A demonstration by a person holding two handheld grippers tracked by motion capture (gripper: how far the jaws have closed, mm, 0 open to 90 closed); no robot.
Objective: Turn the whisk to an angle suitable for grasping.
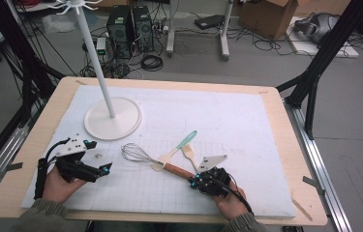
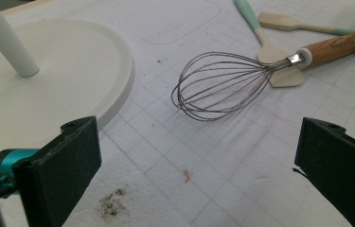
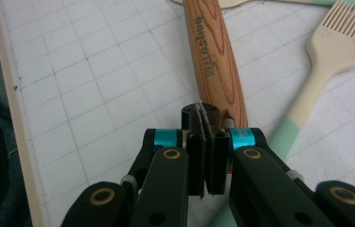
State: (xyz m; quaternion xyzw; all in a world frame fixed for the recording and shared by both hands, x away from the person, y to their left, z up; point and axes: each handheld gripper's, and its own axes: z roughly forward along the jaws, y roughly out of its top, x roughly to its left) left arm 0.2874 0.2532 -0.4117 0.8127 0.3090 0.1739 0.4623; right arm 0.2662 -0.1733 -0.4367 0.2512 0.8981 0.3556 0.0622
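STEP: right gripper (image 3: 206,142) pinched shut at whisk (image 1: 152,160) handle end | left gripper (image 2: 194,165) wide, empty | NEXT: lift toward stand (image 1: 113,118), 11 o'clock

From above, the white stand's pole (image 1: 94,58) runs out past the top edge, so only part of its hooked crown shows. In the right gripper view the whisk's wooden handle (image 3: 215,61) is cut off at the top, and its near end disappears behind the closed right gripper (image 3: 206,118); whether the pads actually nip anything there I cannot tell. The comb-edged spatula (image 3: 329,61) loses its corner to the right edge. In the left gripper view the left gripper (image 2: 199,156) has both jaws cropped by the frame, and the stand's base (image 2: 47,90) runs off to the left. The printed lettering on the handle is too blurred to read.
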